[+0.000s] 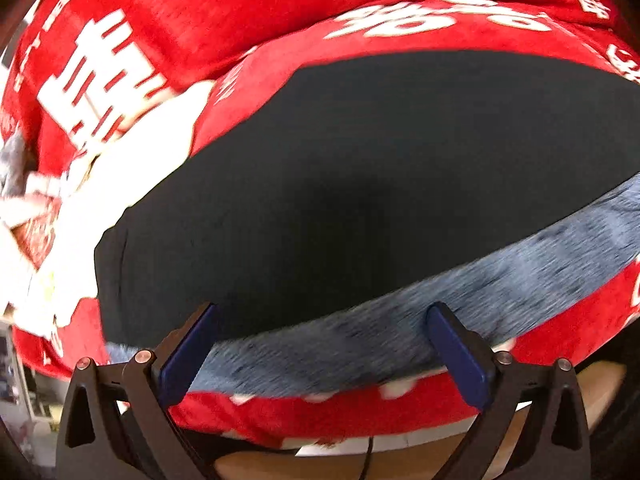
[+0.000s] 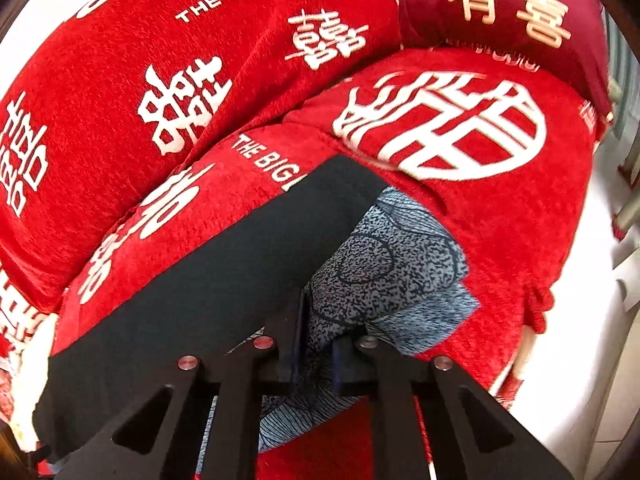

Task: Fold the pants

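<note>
The pants (image 1: 360, 184) lie flat on a red sofa cover: a black upper layer over a grey-blue patterned part (image 1: 440, 320) along the near edge. My left gripper (image 1: 322, 316) is open and empty, its blue-padded fingers just above the near edge of the pants. In the right wrist view the same pants (image 2: 224, 280) run from the lower left toward the middle, the grey-blue patterned leg (image 2: 384, 264) at the right. My right gripper (image 2: 320, 320) is shut on the patterned fabric at its near edge.
The red cover with white characters (image 2: 160, 80) drapes the seat and backrest. A dark red cushion (image 2: 500, 12) sits at the back right. A white surface (image 2: 592, 320) borders the sofa on the right. White and red clutter (image 1: 36, 216) lies at the left.
</note>
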`<action>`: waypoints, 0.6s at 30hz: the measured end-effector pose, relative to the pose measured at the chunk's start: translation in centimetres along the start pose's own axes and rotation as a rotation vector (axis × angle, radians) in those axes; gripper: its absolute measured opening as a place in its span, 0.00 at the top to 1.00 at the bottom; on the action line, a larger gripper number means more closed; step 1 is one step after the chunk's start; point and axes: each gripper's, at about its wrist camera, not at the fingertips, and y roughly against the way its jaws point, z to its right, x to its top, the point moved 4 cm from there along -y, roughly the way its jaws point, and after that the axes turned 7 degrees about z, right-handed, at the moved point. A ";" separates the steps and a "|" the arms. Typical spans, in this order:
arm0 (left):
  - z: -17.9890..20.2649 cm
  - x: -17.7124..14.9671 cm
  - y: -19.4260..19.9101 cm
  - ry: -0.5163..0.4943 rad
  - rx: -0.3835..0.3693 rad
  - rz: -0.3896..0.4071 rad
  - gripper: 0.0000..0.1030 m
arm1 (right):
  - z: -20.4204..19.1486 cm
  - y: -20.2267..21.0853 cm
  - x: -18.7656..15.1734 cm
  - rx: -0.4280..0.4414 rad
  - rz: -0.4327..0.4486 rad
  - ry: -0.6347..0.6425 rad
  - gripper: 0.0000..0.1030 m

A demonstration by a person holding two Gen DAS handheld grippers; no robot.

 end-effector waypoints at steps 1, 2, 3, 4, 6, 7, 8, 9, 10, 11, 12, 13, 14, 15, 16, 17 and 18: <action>-1.1 -0.6 -0.3 0.022 0.010 -0.018 0.00 | 0.1 0.5 -0.1 -0.010 0.010 0.010 0.89; -2.1 -1.1 -0.4 0.037 0.027 -0.029 0.00 | 0.1 0.9 -0.1 -0.020 0.015 0.020 0.89; -2.9 -1.8 -0.5 0.052 0.049 -0.038 0.00 | 0.3 1.3 -0.2 -0.032 0.018 0.036 0.89; -4.2 -2.4 -0.6 0.073 0.074 -0.049 0.00 | 0.3 1.4 -0.3 -0.037 0.019 0.044 0.89; -6.9 -3.4 -0.7 0.130 0.102 -0.066 0.00 | 0.9 1.0 -0.7 -0.061 -0.004 0.073 0.88; -8.7 -4.0 -0.6 0.173 0.101 -0.072 0.00 | 1.1 0.6 -1.0 -0.071 -0.022 0.076 0.86; -10.0 -4.4 -0.6 0.205 0.098 -0.074 0.00 | 1.9 -0.3 -1.4 -0.083 -0.070 0.068 0.80; -11.1 -4.6 -0.5 0.235 0.092 -0.071 0.00 | 2.5 -0.8 -1.6 -0.078 -0.092 0.047 0.77; -12.7 -4.6 -0.3 0.277 0.087 -0.065 0.00 | 3.6 -1.1 -1.7 -0.067 -0.112 -0.007 0.72; -13.8 -4.5 -0.4 0.304 0.087 -0.060 0.00 | 4.2 -0.9 -1.6 -0.076 -0.109 -0.038 0.61; -14.5 -4.3 -0.2 0.325 0.094 -0.055 0.00 | 4.9 -0.6 -1.4 -0.098 -0.095 -0.064 0.49; -15.3 -4.2 -0.1 0.349 0.106 -0.048 0.00 | 5.7 -0.1 -1.1 -0.137 -0.069 -0.090 0.42; -15.8 -3.8 -0.2 0.367 0.110 -0.042 0.00 | 6.5 0.7 -0.6 -0.189 -0.029 -0.120 0.30; -15.8 -3.1 -0.3 0.384 0.102 -0.038 0.00 | 6.8 1.3 -0.2 -0.221 0.001 -0.137 0.28; -15.4 -2.6 -0.3 0.390 0.091 -0.037 0.00 | 6.8 2.1 0.4 -0.252 0.038 -0.140 0.28; -14.3 -1.5 -0.4 0.386 0.072 -0.029 0.00 | 6.2 2.3 0.7 -0.257 0.048 -0.123 0.28; -13.1 -0.6 -0.3 0.370 0.058 -0.015 0.00 | 5.2 2.5 1.0 -0.249 0.054 -0.093 0.28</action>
